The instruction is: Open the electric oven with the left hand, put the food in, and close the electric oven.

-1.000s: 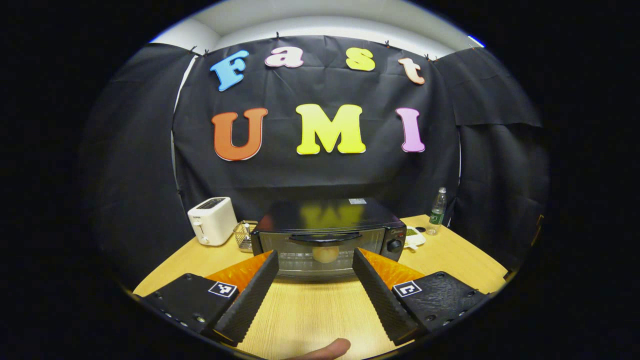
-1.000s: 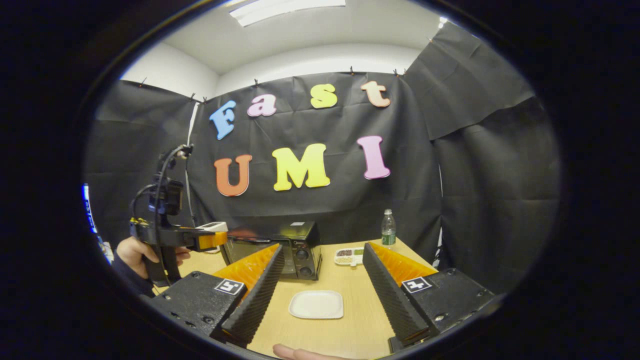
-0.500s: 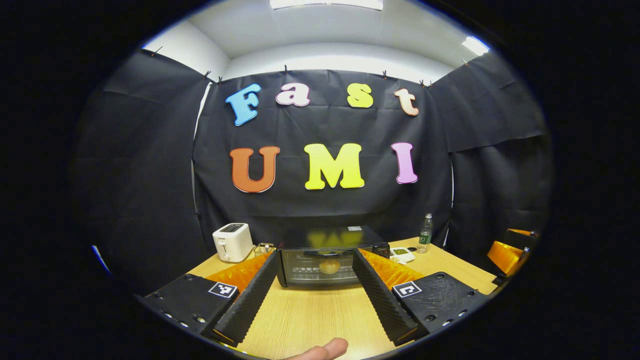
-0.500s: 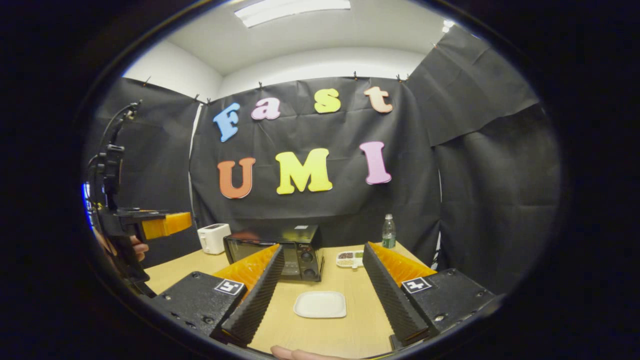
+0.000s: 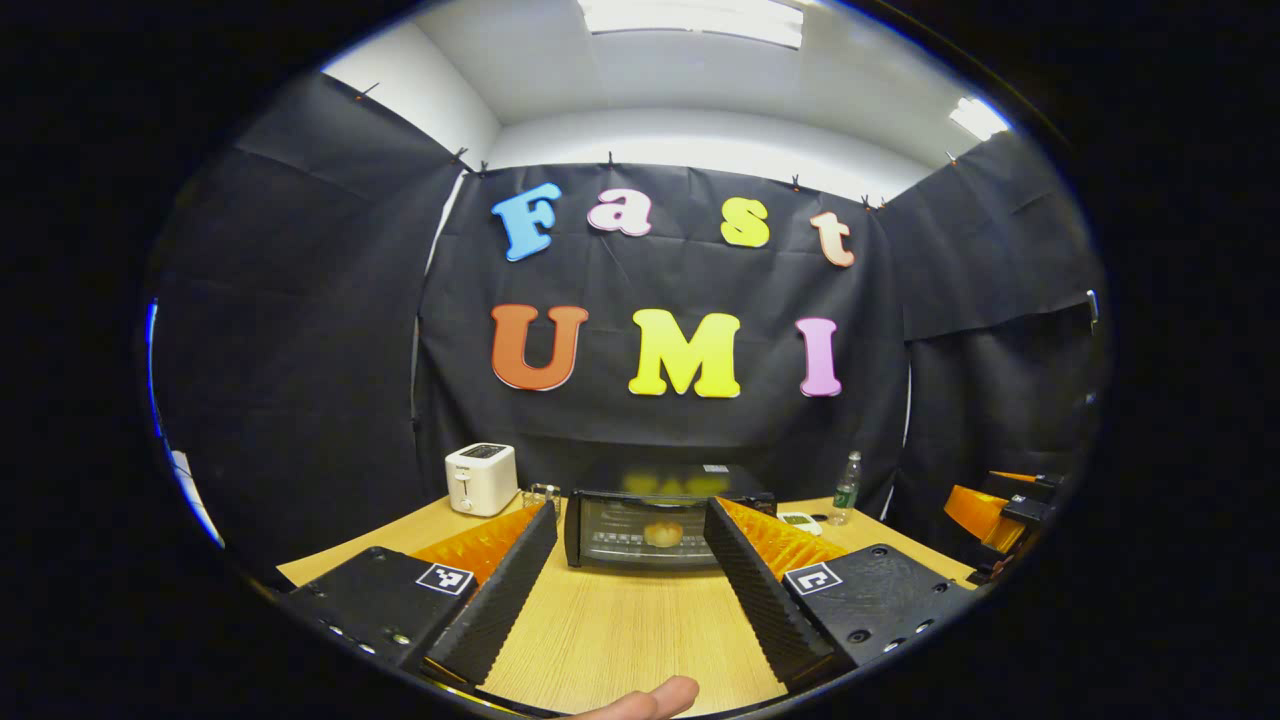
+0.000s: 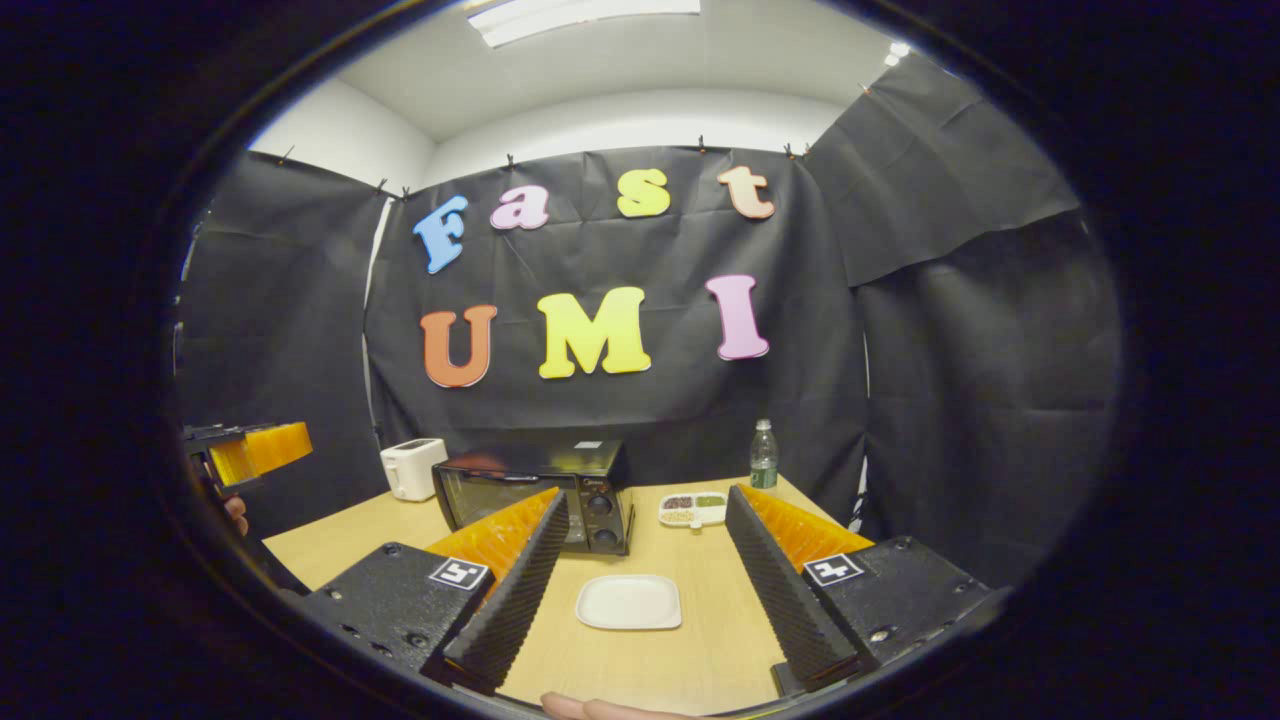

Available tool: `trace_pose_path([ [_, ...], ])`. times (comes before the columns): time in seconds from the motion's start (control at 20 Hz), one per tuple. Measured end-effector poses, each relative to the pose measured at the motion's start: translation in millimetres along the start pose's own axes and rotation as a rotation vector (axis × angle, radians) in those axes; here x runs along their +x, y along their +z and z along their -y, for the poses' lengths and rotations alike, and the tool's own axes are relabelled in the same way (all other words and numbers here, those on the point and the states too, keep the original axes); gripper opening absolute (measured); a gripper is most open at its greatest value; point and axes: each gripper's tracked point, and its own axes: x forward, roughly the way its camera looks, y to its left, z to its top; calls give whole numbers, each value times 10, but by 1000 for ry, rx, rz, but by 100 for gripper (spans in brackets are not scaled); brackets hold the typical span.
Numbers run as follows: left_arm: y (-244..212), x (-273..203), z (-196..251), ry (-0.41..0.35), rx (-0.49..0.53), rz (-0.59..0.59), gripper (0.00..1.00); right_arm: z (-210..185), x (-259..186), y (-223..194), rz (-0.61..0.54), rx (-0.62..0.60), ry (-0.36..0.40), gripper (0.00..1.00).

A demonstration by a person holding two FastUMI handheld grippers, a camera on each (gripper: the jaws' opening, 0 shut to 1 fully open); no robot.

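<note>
The black electric oven (image 5: 640,525) stands at the back of the wooden table with its glass door shut. Through the glass I see a round bun (image 5: 660,533) on the rack. My left gripper (image 5: 630,507) is open, well back from the oven, with nothing between its fingers. In the right gripper view the oven (image 6: 535,495) sits to the left of centre. An empty white plate (image 6: 629,602) lies on the table below my open right gripper (image 6: 646,495). The left gripper (image 6: 250,450) shows at the far left edge, held by a hand (image 6: 235,512).
A white toaster (image 5: 481,478) and a small wire basket (image 5: 540,492) stand left of the oven. A plastic bottle (image 6: 763,455) and a divided snack dish (image 6: 692,508) sit to its right. The right gripper (image 5: 990,505) shows at the right edge. Black cloth walls surround the table (image 5: 630,630).
The left gripper has pulled back from the oven, which now looks smaller and farther off. In the right gripper view it has slid to the left edge. Both grippers stay open.
</note>
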Motion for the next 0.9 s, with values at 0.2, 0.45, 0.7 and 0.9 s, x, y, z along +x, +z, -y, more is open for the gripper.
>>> trace_pose_path([
  [0.2,-228,-26,-94,11,35,-48,94,-39,-8,-26,-5,-15,9,96],
  [0.45,-262,-50,-11,-24,35,-64,94,-47,-18,4,3,-17,6,96],
  [0.7,-363,-20,-63,-13,54,-84,94,-99,-2,-73,-9,-41,12,96],
  [0.9,-412,-30,-57,-17,45,-102,94,-83,18,-109,-18,-43,12,96],
])
